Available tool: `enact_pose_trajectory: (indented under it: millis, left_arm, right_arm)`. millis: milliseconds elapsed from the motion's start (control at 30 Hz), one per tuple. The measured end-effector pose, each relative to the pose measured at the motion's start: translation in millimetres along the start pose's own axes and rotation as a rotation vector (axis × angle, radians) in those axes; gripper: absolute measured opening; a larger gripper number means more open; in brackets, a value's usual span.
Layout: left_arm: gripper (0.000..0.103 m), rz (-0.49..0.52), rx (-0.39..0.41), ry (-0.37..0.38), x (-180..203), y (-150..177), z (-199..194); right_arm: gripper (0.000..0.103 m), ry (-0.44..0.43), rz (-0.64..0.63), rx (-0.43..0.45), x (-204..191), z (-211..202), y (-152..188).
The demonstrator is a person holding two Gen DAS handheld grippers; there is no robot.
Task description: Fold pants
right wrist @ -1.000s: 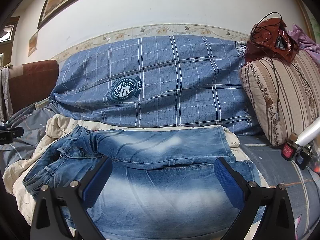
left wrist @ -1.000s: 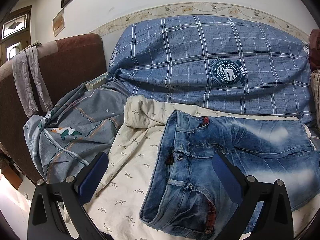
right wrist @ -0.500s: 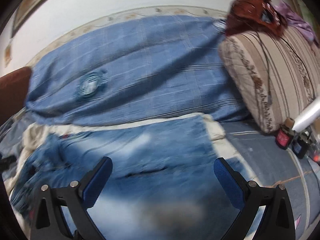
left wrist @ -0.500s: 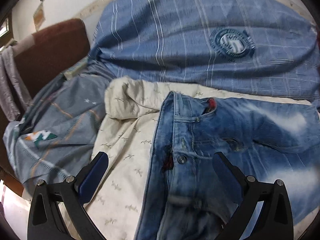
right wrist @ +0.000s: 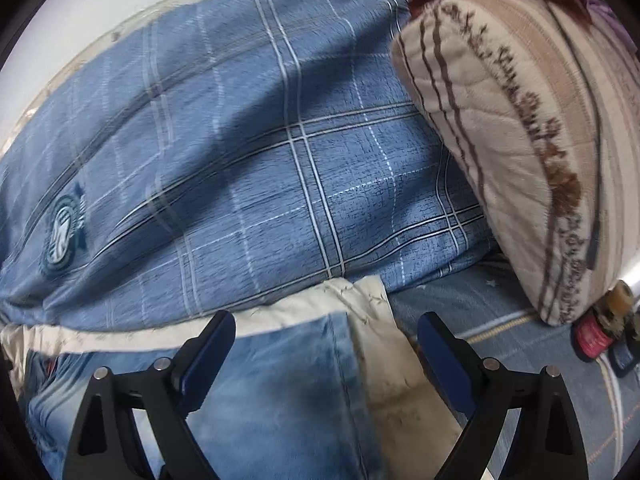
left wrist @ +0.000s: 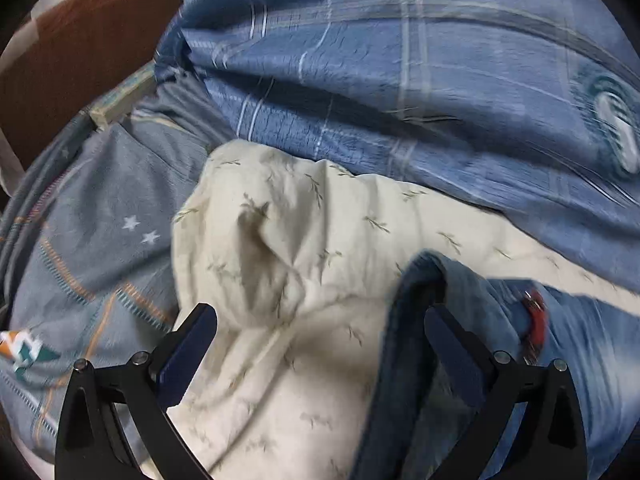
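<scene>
The jeans point(right wrist: 280, 380) lie flat on the cream sheet point(left wrist: 312, 248), not folded yet. Both tongs, left point(left wrist: 320, 344) and right point(right wrist: 326, 346), are wide open, holding nothing.

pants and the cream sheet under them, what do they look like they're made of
The pants look like denim: mid-blue with pale faded patches, a stitched side seam and a thick rolled waistband edge, matte and stiff-looking. The cream sheet looks like thin woven cotton or a blend: matte, softly crumpled into folds, printed with small grey-green sprigs. The exact fibre can't be told from the pictures.
</scene>
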State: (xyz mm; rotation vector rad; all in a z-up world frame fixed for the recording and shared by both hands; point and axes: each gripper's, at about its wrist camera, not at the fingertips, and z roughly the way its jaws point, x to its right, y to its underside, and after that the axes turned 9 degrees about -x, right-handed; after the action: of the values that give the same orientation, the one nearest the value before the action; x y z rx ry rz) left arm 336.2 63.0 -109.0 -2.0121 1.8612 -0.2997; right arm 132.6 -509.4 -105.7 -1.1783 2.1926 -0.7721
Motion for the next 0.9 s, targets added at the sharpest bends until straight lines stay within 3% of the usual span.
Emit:
enact_pose_trajectory:
  millis: [100, 267, 433, 533, 633, 767, 900]
  left_arm:
    - [0.103, -0.006, -0.016, 0.038, 2, -12, 13]
    - [0.102, 0.016, -0.047, 0.117, 21, -22, 27]
    - [0.097, 0.081, -0.033, 0.145, 43, -24, 29]
    - [0.083, 0.097, -0.055, 0.161, 54, -22, 37]
    - [0.064, 0.13, -0.062, 0.226, 65, -18, 41]
    - [0.057, 0.175, -0.027, 0.218, 77, -12, 44]
    - [0.049, 0.151, -0.018, 0.255, 71, -8, 44]
  right_arm:
    - [0.094, -0.04, 0.04, -0.022, 4, 13, -5]
    - [0.094, -0.025, -0.002, -0.043, -6, 29, -6]
    - [0.094, -0.02, -0.015, -0.039, -7, 34, -10]
    - [0.094, -0.019, -0.012, -0.044, -2, 36, -12]
    - [0.094, -0.021, 0.008, -0.053, 8, 40, -13]
    - [0.085, -0.046, 0.036, -0.078, 16, 49, -17]
    - [0.084, -0.051, 0.025, -0.095, 13, 60, -20]
